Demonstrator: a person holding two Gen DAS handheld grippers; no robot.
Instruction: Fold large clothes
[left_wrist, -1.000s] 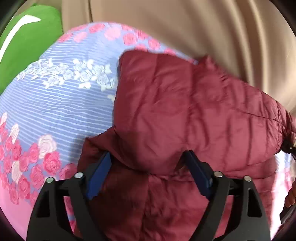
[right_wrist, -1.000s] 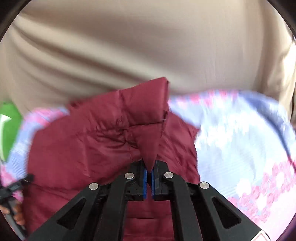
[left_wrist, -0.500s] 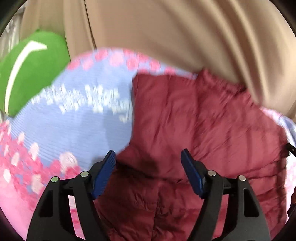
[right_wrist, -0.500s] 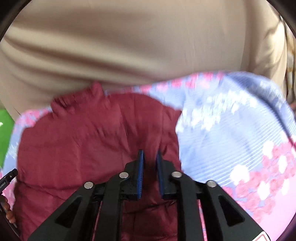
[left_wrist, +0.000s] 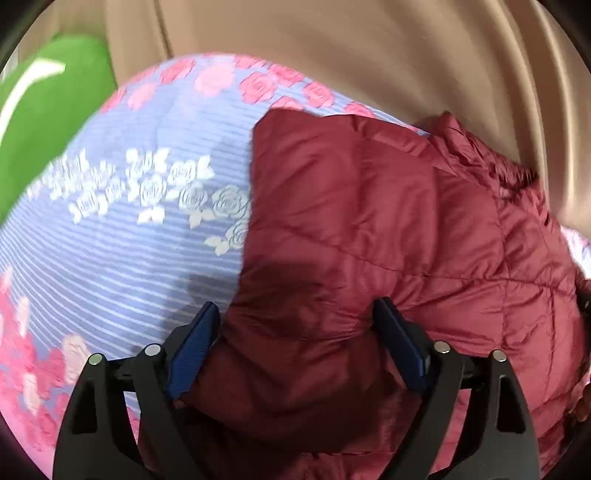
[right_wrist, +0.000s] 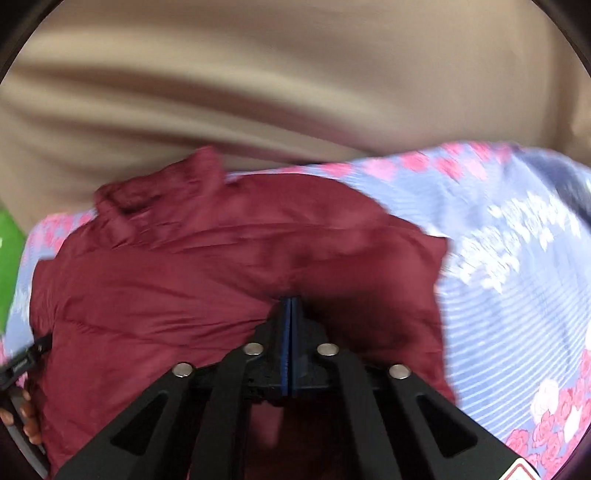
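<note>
Floral bedsheet (left_wrist: 122, 236) under maroon jacket (left_wrist: 369, 229); left claw (left_wrist: 295, 314) spread, right claw (right_wrist: 290, 301) clenched empty.

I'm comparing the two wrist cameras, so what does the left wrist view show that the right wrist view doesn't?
Left wrist view only: the left tool with its fingers spread wide around a bulge of the maroon puffer jacket.

Right wrist view only: the right tool with its blue pads pressed together; whether fabric is pinched is unclear.

Both: the jacket on the floral bedsheet, the beige curtain behind, and a green cushion.
</note>
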